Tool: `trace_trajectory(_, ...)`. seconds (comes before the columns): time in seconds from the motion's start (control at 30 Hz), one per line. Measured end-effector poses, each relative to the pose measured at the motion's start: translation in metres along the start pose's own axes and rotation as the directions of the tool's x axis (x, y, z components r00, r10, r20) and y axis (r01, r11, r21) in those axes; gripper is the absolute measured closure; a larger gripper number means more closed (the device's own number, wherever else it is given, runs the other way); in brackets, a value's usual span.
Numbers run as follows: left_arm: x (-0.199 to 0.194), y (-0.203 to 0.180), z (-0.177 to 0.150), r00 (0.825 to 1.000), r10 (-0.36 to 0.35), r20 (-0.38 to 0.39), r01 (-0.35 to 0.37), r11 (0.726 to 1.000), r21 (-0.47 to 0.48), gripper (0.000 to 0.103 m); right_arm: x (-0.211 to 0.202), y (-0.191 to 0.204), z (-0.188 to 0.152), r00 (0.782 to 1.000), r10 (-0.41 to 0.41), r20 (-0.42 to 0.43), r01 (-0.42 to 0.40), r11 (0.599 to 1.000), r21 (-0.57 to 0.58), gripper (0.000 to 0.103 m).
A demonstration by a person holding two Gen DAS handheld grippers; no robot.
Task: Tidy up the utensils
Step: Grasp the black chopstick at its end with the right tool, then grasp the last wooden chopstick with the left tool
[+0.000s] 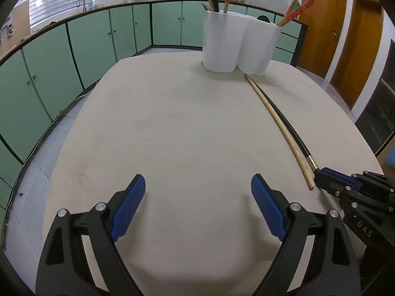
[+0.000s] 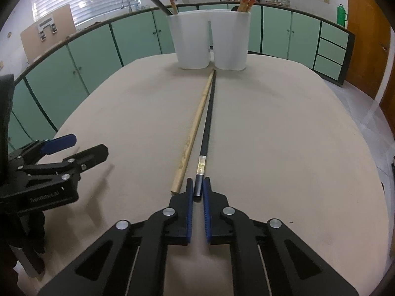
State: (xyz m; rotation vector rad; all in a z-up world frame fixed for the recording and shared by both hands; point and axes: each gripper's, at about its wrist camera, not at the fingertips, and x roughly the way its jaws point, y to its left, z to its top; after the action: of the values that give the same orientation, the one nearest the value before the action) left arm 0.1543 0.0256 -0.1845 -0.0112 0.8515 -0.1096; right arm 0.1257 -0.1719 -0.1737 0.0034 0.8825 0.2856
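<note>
The right hand-held gripper (image 2: 197, 192) pinches the near end of a black chopstick (image 2: 208, 113) lying on the counter (image 2: 284, 135), just beside a wooden chopstick (image 2: 195, 133). Both point toward the white holder (image 2: 209, 42) at the far edge. The left hand-held gripper (image 1: 198, 192) hovers spread, holding nothing.

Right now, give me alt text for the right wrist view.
The right gripper is shut on the near end of a black chopstick lying on a beige table, beside a wooden chopstick. Both point toward a white two-compartment holder holding more chopsticks; the open left gripper hovers at left.
</note>
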Motion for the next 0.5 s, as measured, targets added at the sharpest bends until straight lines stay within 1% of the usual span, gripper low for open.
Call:
trace_trajectory(0.13,-0.002,-0.009,-0.001,1.000,-0.015,0.003,0.015,1.000,0.008,0.018,-0.008,-0.005,-0.004,1.000,-0.016,0.021,0.016,1.000,0.011,0.096)
trace_trajectory(0.23,-0.002,-0.018,-0.002,1.000,-0.030,0.002,0.030,0.999,0.014,0.018,-0.014,-0.016,-0.008,0.999,-0.046,0.026,0.046,0.998,0.031,0.096)
trace_trajectory(0.37,-0.003,-0.037,-0.006,0.998,-0.057,0.000,0.057,0.998,0.033,0.018,-0.021,-0.038,-0.017,0.997,-0.078,0.024,0.076,0.994,0.078,0.096)
trace_trajectory(0.5,0.000,-0.053,-0.008,0.997,-0.073,-0.006,0.073,0.996,0.040,0.018,-0.026,-0.063,-0.019,0.995,-0.094,0.029,0.089,0.987,0.136,0.097)
